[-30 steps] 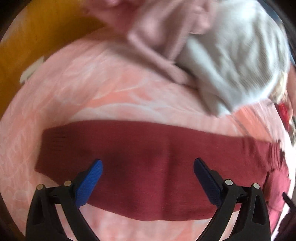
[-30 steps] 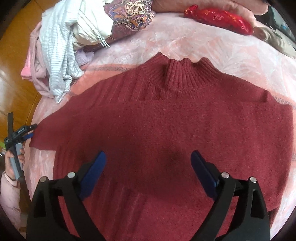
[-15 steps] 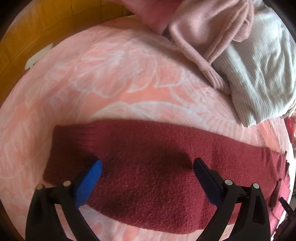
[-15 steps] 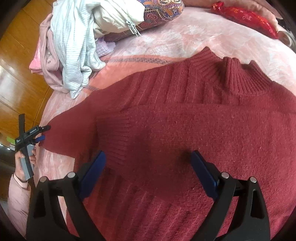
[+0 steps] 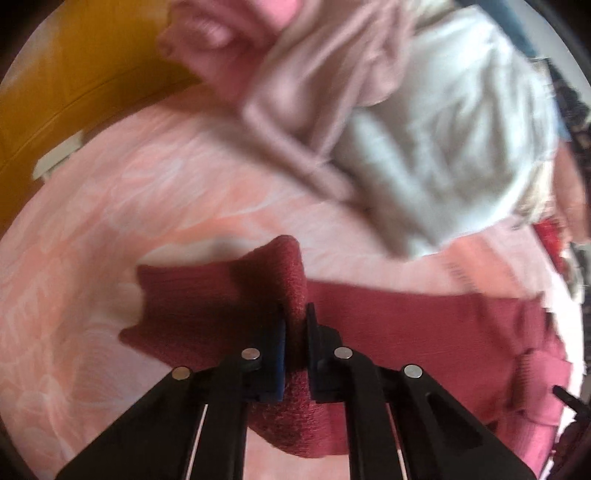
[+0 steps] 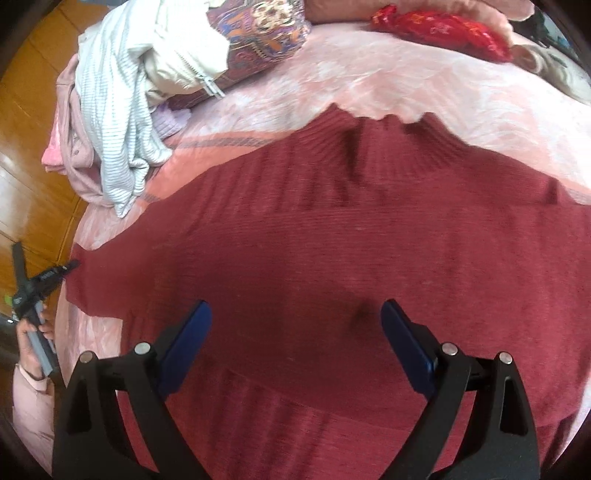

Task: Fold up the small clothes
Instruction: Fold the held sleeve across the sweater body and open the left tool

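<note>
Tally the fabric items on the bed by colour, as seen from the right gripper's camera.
Dark red: 1, sweater, sleeve pinched by the left gripper
Pink: 1, garment
White striped: 1, top
Cream: 1, zip jacket
Patterned purple: 1, cushion
Bright red: 1, satin bundle
Total: 6

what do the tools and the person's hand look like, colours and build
Both tools are alike: the left tool and right tool have black, angular plastic arms with slot cutouts, round silver rivets at the joints, and flat blue pads inside each finger. In the right wrist view, the hand grips a grey handle and wears a pale pink sleeve. No cables show.
</note>
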`<state>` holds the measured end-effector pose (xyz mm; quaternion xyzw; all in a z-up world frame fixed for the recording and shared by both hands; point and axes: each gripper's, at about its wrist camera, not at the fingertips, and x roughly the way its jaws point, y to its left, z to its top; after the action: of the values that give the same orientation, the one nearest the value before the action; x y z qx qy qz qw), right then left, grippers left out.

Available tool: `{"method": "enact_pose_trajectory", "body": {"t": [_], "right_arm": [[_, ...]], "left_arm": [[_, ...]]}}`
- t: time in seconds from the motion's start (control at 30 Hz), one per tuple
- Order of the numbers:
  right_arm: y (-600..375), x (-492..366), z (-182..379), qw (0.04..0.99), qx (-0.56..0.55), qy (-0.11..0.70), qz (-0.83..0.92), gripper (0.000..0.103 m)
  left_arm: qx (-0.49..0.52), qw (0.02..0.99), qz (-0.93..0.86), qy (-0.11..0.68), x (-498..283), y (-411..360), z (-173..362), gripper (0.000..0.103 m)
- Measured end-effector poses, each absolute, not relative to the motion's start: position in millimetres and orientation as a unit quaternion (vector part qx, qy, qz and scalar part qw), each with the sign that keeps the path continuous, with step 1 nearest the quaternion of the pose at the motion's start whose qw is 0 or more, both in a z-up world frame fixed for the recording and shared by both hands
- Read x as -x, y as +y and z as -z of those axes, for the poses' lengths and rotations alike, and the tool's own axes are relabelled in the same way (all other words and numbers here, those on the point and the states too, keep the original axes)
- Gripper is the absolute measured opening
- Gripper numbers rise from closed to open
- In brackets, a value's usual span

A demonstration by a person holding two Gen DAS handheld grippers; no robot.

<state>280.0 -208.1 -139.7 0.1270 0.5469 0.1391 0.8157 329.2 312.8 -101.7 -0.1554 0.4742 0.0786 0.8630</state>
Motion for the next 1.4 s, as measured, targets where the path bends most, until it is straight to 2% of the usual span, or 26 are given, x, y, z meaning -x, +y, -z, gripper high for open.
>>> {"method": "enact_pose_trajectory", "body": {"t": [0.23, 0.57, 0.87, 1.07, 1.1, 1.23, 1.3, 1.37, 1.4], "right_arm": [[-237.3, -266.0, 134.2, 0.825, -0.102, 0.543, -0.116, 0.092], [-288.9, -247.3, 133.2, 0.826, -0.113, 0.544, -0.097, 0.092], [-324.4, -228.8, 135.0, 0.826, -0.128, 0.541, -0.094, 0.092], [-340.4, -224.5, 146.9, 0.817, -0.139, 0.553, -0.091, 0.092], [-341.5, -224.5, 150.5, 0.815, -0.139, 0.556, -0.09, 0.092], [-338.0, -226.9, 155.4, 0.812, -0.126, 0.564, -0.085, 0.092], [-333.1, -229.5, 151.3, 0.811, -0.126, 0.564, -0.086, 0.093], [-328.9, -231.9, 145.6, 0.809, -0.138, 0.563, -0.098, 0.093], [-325.7, -233.7, 142.4, 0.807, -0.146, 0.563, -0.104, 0.093]], "left_arm": [[0.129, 0.883, 0.017, 0.451, -335.0, 227.4, 74.2, 0.009], [0.08, 0.878, 0.124, 0.456, -337.5, 95.9, 71.2, 0.009], [0.06, 0.868, 0.17, 0.463, -338.0, 2.8, 78.7, 0.009], [0.033, 0.854, 0.161, 0.494, -345.6, -42.6, 109.4, 0.012], [0.031, 0.85, 0.16, 0.501, -346.8, -47.1, 116.0, 0.016], [0.041, 0.833, 0.184, 0.52, -345.1, -53.9, 131.6, 0.051], [0.033, 0.833, 0.191, 0.518, -341.3, -53.4, 123.6, 0.061], [0.045, 0.837, 0.202, 0.507, -335.7, -43.0, 106.5, 0.063], [0.045, 0.839, 0.201, 0.503, -334.0, -36.2, 98.6, 0.069]]}}
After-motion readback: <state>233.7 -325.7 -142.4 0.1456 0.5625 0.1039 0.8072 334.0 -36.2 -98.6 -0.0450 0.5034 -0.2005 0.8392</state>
